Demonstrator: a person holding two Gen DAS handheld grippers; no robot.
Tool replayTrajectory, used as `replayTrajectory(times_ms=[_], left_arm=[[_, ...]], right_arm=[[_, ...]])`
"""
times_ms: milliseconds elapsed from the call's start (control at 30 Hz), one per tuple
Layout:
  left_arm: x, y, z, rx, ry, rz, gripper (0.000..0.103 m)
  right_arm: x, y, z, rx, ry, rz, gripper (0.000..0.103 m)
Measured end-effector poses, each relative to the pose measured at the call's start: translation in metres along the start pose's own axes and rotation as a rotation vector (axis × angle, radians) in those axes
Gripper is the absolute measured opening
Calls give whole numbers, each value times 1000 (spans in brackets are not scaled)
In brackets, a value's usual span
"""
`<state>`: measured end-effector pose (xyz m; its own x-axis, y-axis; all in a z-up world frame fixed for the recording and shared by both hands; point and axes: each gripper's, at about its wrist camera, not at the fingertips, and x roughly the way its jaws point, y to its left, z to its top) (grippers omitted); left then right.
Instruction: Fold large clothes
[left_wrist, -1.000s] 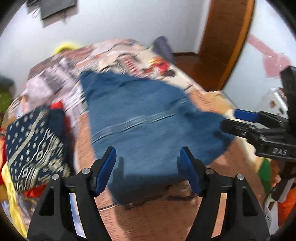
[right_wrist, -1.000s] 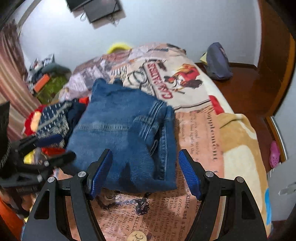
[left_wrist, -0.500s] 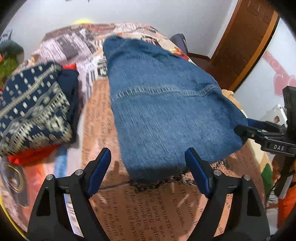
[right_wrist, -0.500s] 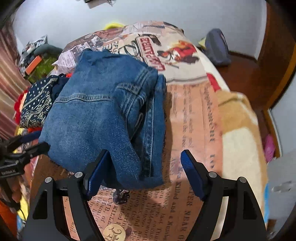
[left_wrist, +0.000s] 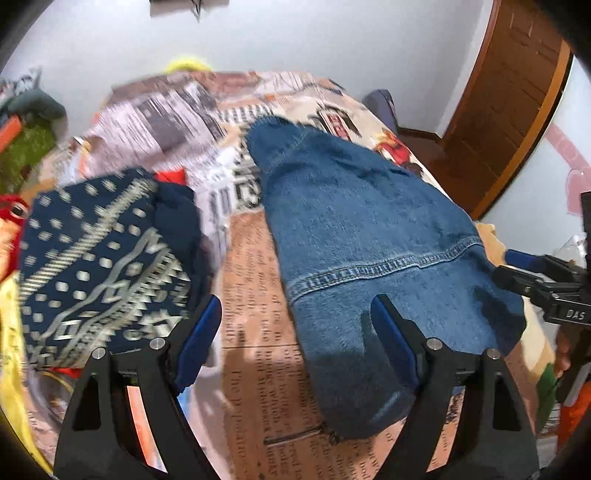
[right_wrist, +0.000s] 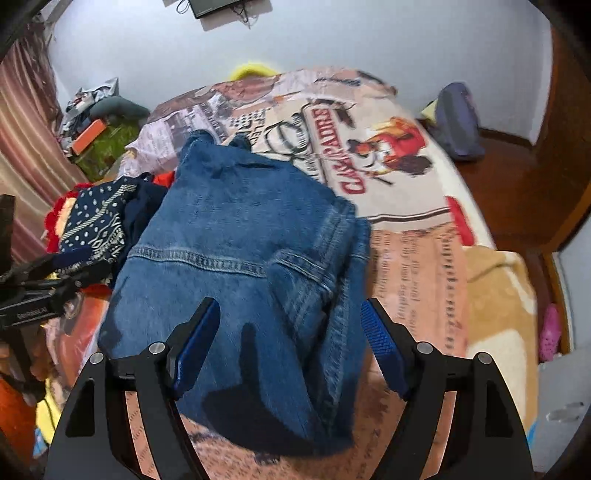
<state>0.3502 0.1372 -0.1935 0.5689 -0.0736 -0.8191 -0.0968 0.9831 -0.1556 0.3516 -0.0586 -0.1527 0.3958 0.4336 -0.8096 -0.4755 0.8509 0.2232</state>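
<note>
Folded blue jeans (left_wrist: 369, 240) lie on the newspaper-print blanket (left_wrist: 251, 295), the seamed waist end nearest me. My left gripper (left_wrist: 295, 306) is open above the jeans' left edge, with one finger over denim and the other near the patterned pile; nothing is gripped. In the right wrist view the jeans (right_wrist: 240, 240) fill the middle, with doubled layers along their right side. My right gripper (right_wrist: 290, 304) hangs open over their near end, pads apart from the cloth. Each gripper shows in the other's view: the right gripper (left_wrist: 506, 266) beside the jeans' right corner, the left gripper (right_wrist: 74, 271) at their left.
A navy patterned garment (left_wrist: 99, 258) tops a pile of red and yellow clothes left of the jeans. The bed's right edge drops to a wooden floor (right_wrist: 517, 177) with a dark backpack (right_wrist: 458, 125) and a pink shoe (right_wrist: 550, 328). A wooden door (left_wrist: 517, 92) stands far right.
Both grippers' jaws have widened a little. The left gripper has shifted left, from over the jeans' near end to their left edge. The right gripper has come closer over the near end.
</note>
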Motion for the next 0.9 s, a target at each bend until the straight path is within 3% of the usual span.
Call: replayTrajectory(times_ms=[200, 233, 333, 467, 567, 733, 833, 900], left_arm=[[42, 8, 6, -87, 127, -174, 83], [48, 10, 7, -107, 147, -207, 83], [68, 19, 11, -171, 199, -296, 83], [95, 27, 15, -250, 272, -421, 84], [99, 25, 19, -253, 269, -451, 85], [110, 18, 28, -241, 276, -474, 94], [113, 15, 31, -264, 277, -473, 94], [115, 18, 35, -274, 274, -472, 93]], right_arm=[[47, -31, 8, 106, 137, 102, 76], [54, -41, 8, 144, 157, 154, 76], [69, -61, 10, 217, 198, 187, 86], [98, -73, 8, 271, 279, 320, 86], [109, -71, 10, 286, 294, 381, 92], [114, -64, 21, 286, 270, 392, 90], [111, -60, 20, 278, 266, 403, 80], [108, -59, 20, 293, 265, 421, 68]])
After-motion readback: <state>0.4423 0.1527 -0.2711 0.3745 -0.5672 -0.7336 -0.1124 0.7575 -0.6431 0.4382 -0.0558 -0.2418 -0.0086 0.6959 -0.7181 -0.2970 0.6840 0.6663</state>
